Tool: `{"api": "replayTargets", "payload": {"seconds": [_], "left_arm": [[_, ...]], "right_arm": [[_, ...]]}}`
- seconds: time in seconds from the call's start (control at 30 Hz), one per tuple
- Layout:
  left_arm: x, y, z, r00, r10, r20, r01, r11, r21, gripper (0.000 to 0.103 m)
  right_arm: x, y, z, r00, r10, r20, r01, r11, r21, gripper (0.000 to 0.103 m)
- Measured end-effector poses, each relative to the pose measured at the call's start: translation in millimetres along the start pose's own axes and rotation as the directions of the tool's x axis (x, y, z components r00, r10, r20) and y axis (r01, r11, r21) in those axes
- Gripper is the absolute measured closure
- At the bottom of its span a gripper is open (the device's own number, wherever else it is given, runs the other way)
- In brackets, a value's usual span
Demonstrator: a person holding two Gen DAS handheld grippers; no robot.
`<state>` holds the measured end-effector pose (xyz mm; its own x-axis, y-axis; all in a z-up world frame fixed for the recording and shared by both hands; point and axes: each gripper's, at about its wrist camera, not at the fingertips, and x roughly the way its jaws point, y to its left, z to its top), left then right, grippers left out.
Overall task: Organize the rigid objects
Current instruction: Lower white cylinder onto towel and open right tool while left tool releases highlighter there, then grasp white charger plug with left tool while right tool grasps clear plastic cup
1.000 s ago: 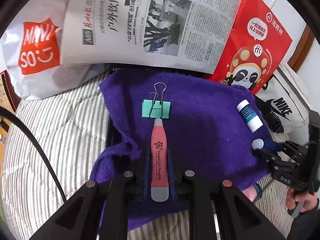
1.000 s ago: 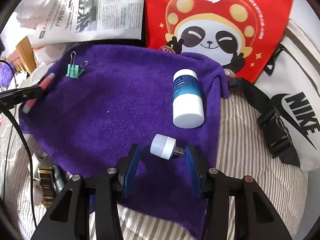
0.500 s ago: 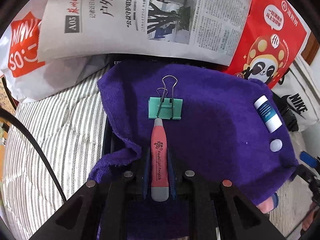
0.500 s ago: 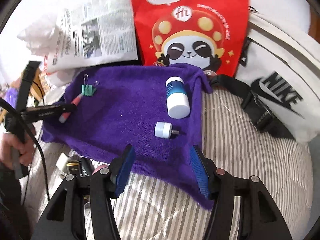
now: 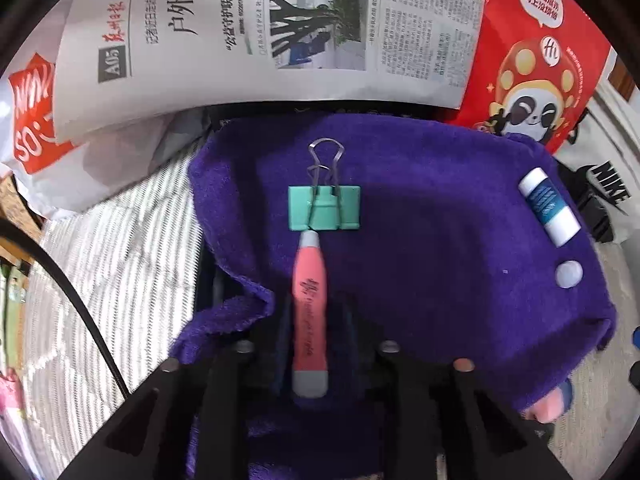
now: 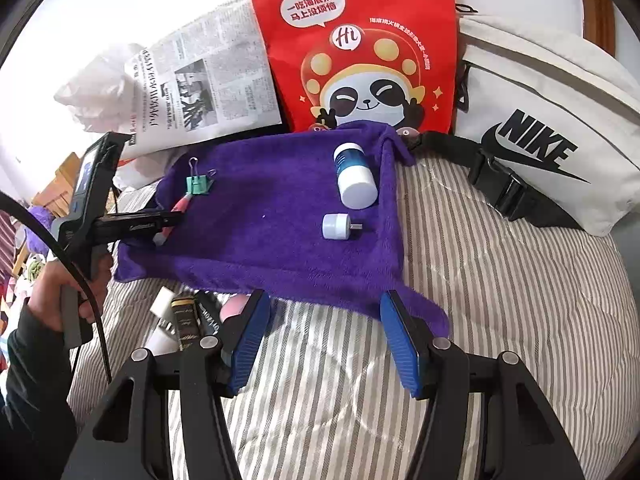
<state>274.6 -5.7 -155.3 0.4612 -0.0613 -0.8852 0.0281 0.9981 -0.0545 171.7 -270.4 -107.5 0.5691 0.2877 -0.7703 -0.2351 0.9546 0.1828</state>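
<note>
While left tongs (image 5: 310, 336) ease apart around pink flashlight pen (image 5: 309, 312), laid tip-to-clip behind green binder clip (image 5: 324, 208) on purple towel (image 5: 432, 240), presumably lining items up; right tongs (image 6: 324, 340) released, empty, hovering over striped bed (image 6: 500, 300).

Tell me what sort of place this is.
Probably a bedroom at home: the purple towel lies on a striped quilt, with a shopping bag and a newspaper propped behind.

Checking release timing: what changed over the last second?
Right tongs backed off the small white plug, empty, now off the purple towel. Left tongs are opening around the pink pen, laid below the green binder clip. Clip, white bottle, plug unmoved.
</note>
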Motion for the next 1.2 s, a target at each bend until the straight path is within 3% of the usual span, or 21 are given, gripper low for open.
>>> {"api": "replayTargets", "payload": {"seconds": [0.23, 0.43, 0.63, 0.93, 1.2], "left_arm": [[-16.8, -5.7, -17.8, 0.999, -0.022, -0.025, 0.021, 0.999, -0.025, 0.067], [-61.3, -21.5, -39.5, 0.999, -0.039, 0.034, 0.039, 0.999, 0.021, 0.067], [-84.6, -41.1, -69.5, 0.996, -0.087, 0.033, 0.085, 0.994, 0.074, 0.067], [-60.9, -56.5, -91.5, 0.992, -0.119, -0.047, 0.123, 0.988, 0.090, 0.067], [-36.3, -69.2, -91.3, 0.996, -0.043, -0.084, 0.051, 0.994, 0.096, 0.069]], "right_arm": [[-18.3, 0.4, -12.1, 1.000, 0.015, 0.012, -0.015, 1.000, 0.001, 0.045], [-33.2, 0.9, -21.3, 0.999, 0.020, 0.027, -0.020, 1.000, 0.007, 0.045], [-44.7, 3.1, -29.9, 0.999, 0.017, 0.034, -0.017, 1.000, 0.003, 0.045], [-58.7, 1.8, -44.8, 0.999, 0.032, 0.042, -0.032, 0.999, 0.004, 0.045], [-64.6, -2.7, -56.3, 0.998, 0.053, 0.041, -0.054, 0.998, 0.022, 0.045]]}}
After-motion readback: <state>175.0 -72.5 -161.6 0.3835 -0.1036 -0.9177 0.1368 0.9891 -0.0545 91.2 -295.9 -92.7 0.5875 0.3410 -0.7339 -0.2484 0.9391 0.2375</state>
